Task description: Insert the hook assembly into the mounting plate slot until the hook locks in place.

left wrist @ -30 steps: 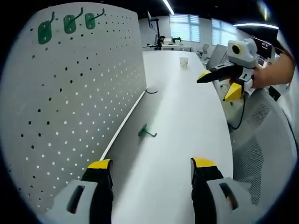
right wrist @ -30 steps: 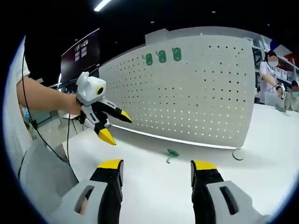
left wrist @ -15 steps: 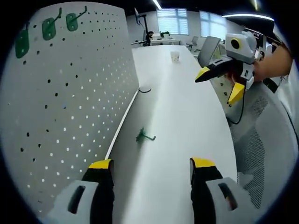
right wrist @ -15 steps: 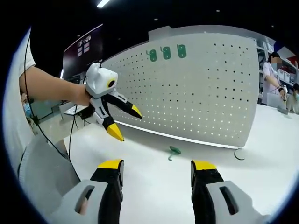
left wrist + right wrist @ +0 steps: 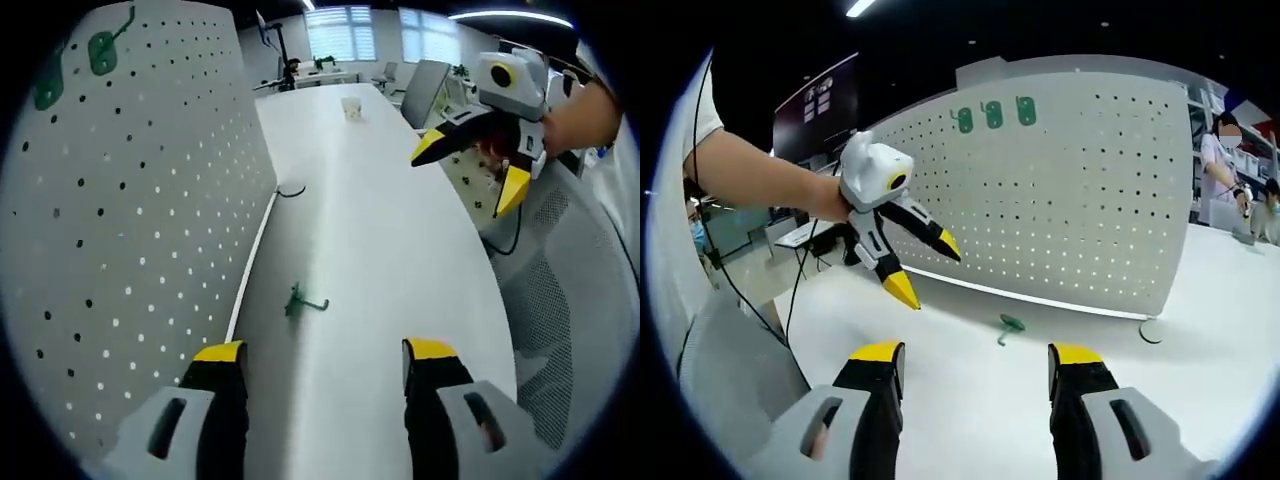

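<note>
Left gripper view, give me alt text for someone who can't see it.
A green hook lies on a white table beside a pegboard, ahead of the left gripper, jaws open. The right gripper hovers open at upper right.

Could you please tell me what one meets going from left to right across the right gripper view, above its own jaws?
Person's arm → left gripper → green hook on the table → small black ring → person standing at far right.

No legible text or labels
</note>
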### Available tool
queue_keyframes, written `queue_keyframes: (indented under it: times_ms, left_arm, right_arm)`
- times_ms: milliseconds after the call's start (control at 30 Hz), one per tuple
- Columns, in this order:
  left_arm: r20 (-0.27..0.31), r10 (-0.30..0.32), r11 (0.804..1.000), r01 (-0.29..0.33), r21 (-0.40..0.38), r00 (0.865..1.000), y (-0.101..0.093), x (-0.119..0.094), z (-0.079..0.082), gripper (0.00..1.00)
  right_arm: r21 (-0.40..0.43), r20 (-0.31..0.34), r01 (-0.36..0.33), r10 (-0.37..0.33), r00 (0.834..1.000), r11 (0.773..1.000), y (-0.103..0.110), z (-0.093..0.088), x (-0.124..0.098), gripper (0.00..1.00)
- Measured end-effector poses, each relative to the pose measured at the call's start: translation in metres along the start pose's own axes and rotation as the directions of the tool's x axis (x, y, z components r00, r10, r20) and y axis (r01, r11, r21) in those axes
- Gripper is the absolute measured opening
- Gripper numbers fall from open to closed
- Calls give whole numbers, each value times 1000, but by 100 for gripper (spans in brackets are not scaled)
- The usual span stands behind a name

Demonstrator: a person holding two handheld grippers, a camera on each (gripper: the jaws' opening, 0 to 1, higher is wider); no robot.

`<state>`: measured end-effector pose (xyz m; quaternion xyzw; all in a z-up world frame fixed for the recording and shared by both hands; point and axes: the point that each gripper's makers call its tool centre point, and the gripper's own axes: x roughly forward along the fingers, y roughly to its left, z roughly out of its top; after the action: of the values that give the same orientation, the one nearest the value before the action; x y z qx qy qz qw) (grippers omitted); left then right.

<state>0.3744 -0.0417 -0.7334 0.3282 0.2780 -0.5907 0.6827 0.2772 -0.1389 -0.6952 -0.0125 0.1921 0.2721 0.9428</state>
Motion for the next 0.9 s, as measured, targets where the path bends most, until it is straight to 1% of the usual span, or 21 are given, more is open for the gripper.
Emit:
queue_keyframes:
  times_ms: [167,400,567,700,833,900]
  left_arm:
    - [-30,-17,999,18,28,999,2,9,-1,64]
    - [-42,-32,997,35,68,999,7,20,2,62]
    - [-52,-52,993,58,107,997,7,30,6,61]
    - [-62,-70,990,77,120,996,7,39,6,60]
    - [-56,-84,987,90,133,995,7,48,13,59]
    - [-70,-89,984,98,147,994,7,53,11,59]
  right_arm:
    - [6,-6,-4,4,1000,1000,1,-2,0,56]
    - [8,-12,-3,3,1000,1000,-1,-4,0,56]
    - [4,-19,-1,1,1000,1000,0,-4,0,56]
    - [7,-21,3,-2,1000,1000,0,-5,0,56]
    - [12,-20,7,-7,1000,1000,-2,-5,0,56]
    - [12,-19,10,-10,1000,1000,-3,-5,0,56]
